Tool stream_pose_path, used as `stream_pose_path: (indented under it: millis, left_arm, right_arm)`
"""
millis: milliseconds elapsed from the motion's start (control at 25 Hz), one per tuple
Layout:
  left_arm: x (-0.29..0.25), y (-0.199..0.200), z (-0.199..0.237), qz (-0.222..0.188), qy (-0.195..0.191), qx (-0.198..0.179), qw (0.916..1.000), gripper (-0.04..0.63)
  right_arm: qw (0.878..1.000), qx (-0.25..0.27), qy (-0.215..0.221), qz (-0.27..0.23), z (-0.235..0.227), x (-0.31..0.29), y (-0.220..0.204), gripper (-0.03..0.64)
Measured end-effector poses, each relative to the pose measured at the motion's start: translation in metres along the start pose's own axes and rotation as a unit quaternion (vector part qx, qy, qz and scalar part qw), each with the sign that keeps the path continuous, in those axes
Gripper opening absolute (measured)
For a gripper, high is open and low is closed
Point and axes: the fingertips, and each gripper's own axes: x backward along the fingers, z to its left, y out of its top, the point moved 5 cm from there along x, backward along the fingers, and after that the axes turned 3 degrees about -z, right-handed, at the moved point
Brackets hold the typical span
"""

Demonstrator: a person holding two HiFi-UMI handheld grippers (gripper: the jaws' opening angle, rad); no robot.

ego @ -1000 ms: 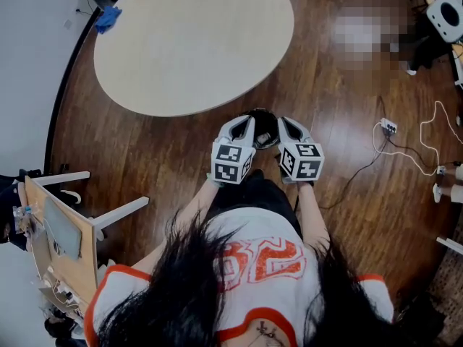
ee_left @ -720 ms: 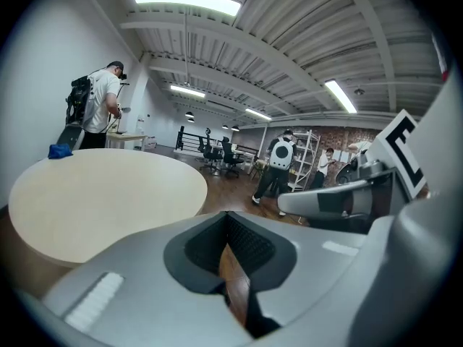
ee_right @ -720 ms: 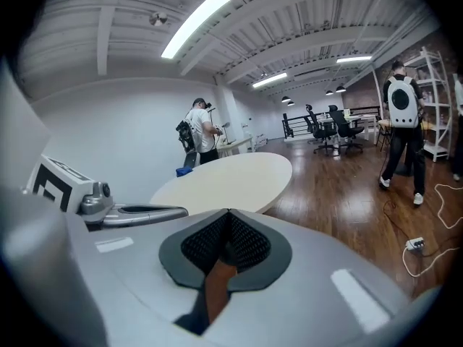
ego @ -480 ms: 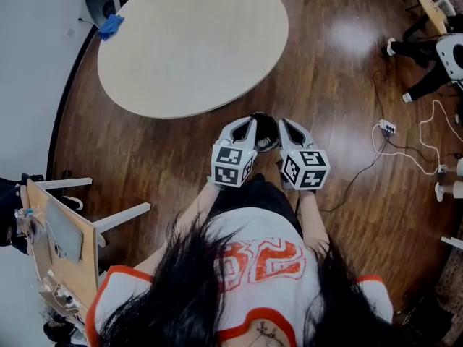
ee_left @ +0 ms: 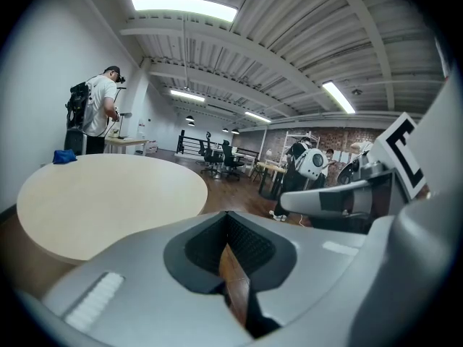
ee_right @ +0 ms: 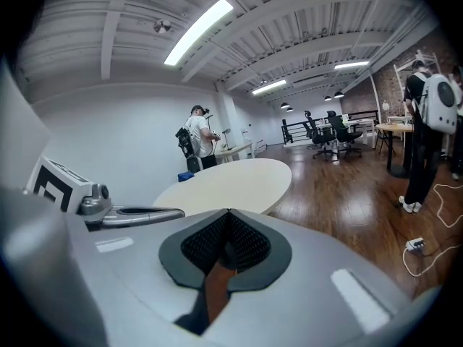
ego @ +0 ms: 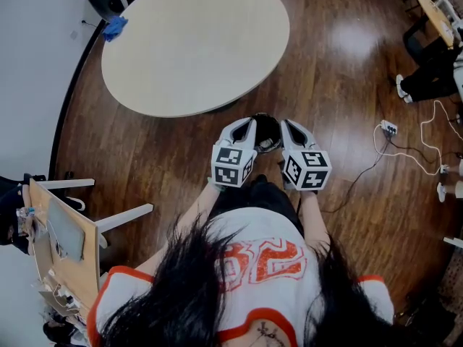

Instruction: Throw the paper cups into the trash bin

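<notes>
Left gripper (ego: 249, 122) and right gripper (ego: 286, 123) have fingers pressed together, empty — no paper cup shows. Best locate one, then open wide.

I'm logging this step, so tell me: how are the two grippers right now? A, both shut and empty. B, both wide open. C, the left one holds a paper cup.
A: the left gripper and the right gripper each show jaws closed together with nothing between them.
</notes>
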Motion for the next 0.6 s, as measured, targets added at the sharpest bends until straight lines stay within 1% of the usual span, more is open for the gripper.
stream_pose_path:
  millis: [600]
  left_arm:
    - [0.0018, -0.0009, -0.0033, 0.000, -0.006, 0.001, 1.0000, 0.000]
  right_arm:
    - [1.000, 0.006, -0.004, 0.001, 0.0022, 0.0040, 0.0006, 0.002]
